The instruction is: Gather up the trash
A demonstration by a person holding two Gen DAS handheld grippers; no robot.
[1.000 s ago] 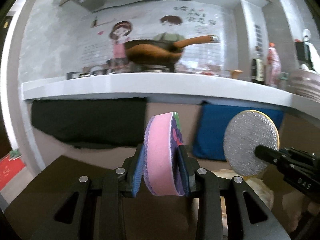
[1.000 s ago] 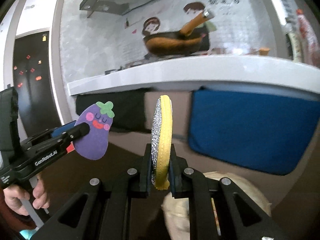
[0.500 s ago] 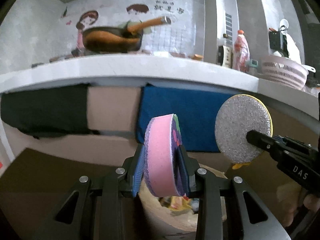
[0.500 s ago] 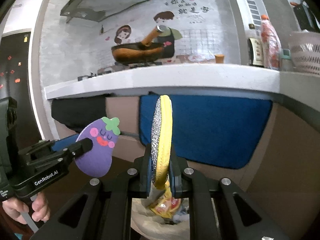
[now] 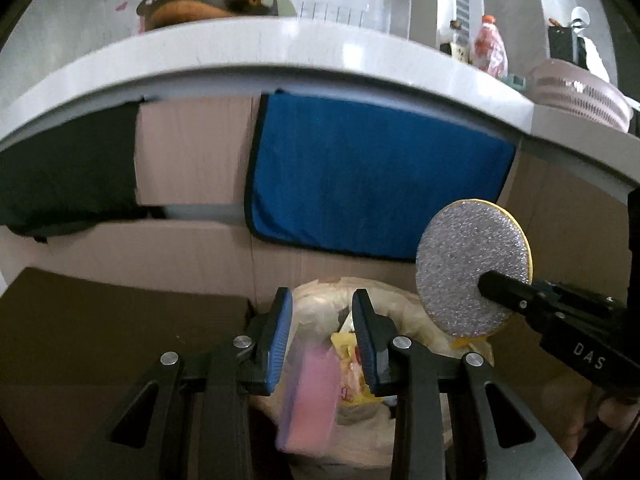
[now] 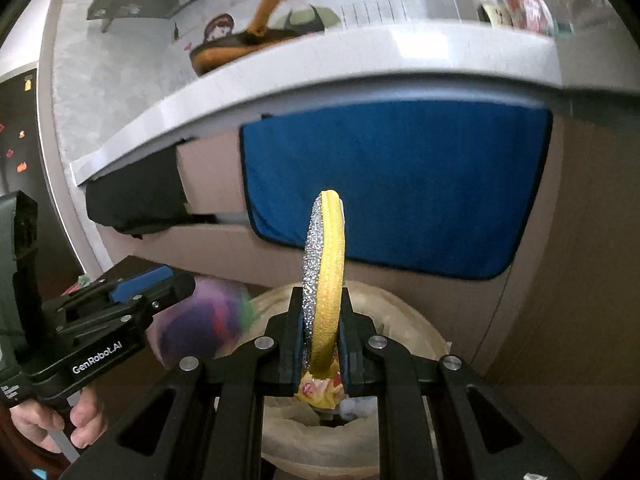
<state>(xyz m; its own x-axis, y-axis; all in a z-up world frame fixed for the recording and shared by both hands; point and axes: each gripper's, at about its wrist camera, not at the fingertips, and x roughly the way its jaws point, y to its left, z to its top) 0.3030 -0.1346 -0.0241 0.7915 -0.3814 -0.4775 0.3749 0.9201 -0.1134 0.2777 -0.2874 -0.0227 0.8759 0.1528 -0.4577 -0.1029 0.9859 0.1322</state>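
My left gripper [image 5: 322, 334] is open above the lined trash bin [image 5: 404, 312]. The pink and purple eggplant sponge [image 5: 310, 400] is blurred and falling below the open fingers toward the bin. In the right wrist view the left gripper [image 6: 176, 286] shows at the left, with the sponge [image 6: 200, 326] as a purple blur under it. My right gripper [image 6: 322, 336] is shut on a round yellow and silver scrub pad [image 6: 324, 276], held upright over the bin [image 6: 404, 328]. The pad [image 5: 472, 266] also shows in the left wrist view, pinched by the right gripper [image 5: 486, 282].
A white countertop [image 5: 280, 52] runs overhead with a blue towel [image 5: 372, 176] and a black cloth [image 5: 64, 168] hanging from it. Cardboard [image 5: 192, 152] covers the cabinet front. A yellow wrapper [image 5: 352, 372] lies in the bin. A pan [image 5: 200, 6] and pink basket [image 5: 580, 92] sit on the counter.
Both grippers tilted down over the bin. My left gripper opened and let go of the eggplant sponge, which is now dropping. The right gripper still holds the scrub pad.
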